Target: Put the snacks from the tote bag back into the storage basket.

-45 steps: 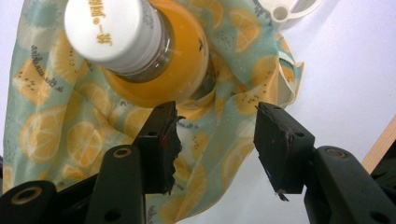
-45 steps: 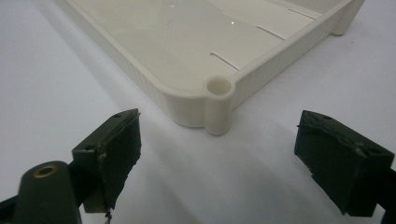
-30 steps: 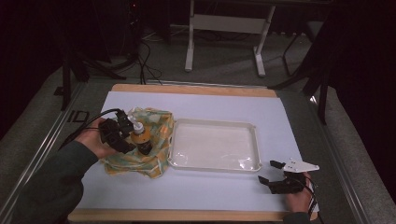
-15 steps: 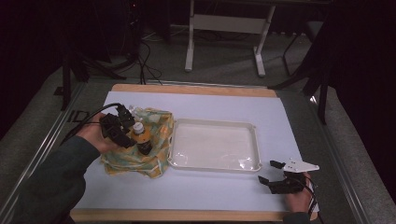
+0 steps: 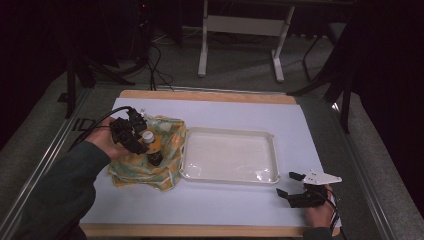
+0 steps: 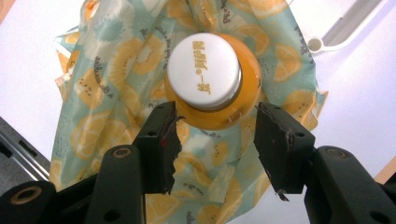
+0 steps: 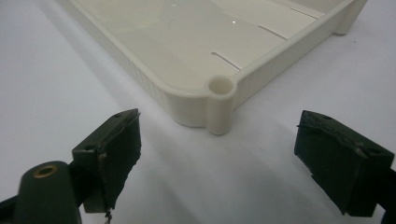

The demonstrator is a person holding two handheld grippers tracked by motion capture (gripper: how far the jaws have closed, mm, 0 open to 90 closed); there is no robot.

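Left tongs (image 6: 215, 140) gape beside bottle (image 6: 212, 86) on cloth (image 6: 102, 93); tray (image 5: 227, 175) adjacent.

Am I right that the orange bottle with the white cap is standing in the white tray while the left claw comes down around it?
Not quite: the bottle stands on the fruit-print cloth beside the tray, not in it, as the high view shows. The left claw is indeed open around it.

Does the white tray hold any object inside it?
No, in the high view the white tray is bare inside, and the orange bottle stands beside it on the patterned cloth.
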